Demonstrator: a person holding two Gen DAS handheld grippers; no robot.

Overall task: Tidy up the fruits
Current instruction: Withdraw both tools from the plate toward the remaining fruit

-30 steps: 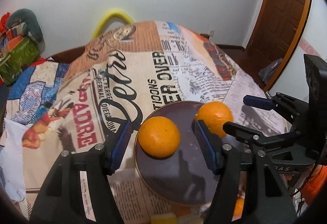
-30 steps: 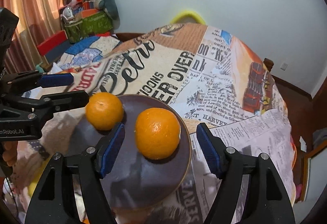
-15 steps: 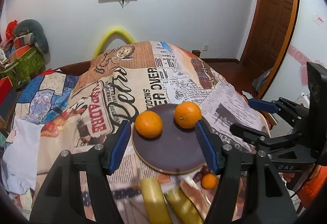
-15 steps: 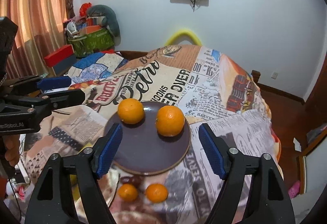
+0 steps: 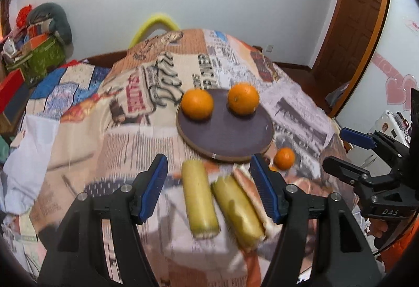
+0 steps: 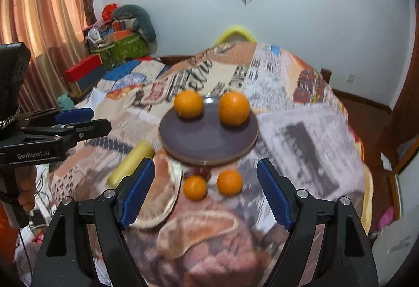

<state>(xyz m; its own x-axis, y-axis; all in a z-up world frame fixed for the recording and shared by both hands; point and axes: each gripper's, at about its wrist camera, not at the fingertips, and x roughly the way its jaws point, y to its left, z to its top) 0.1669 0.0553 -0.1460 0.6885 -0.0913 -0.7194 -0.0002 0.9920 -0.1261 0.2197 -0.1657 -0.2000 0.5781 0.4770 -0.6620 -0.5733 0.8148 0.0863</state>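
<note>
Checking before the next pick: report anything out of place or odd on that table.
Nothing spilled or damaged. Two oranges sit on the dark plate; two smaller oranges and two yellow bananas lie off it on the cloth. Both grippers are open and empty.

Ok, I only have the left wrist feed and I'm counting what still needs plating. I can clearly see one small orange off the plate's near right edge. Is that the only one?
Observer: No. The right wrist view shows two small oranges side by side on the cloth, just short of the plate.
Operator: Anything else hidden near them?
Observer: Yes, some dark red fruit lies between them and the plate's rim. It is too blurred to name.
Operator: Is the right gripper carrying anything?
Observer: No. The right gripper has its jaws wide open with nothing between them.
</note>
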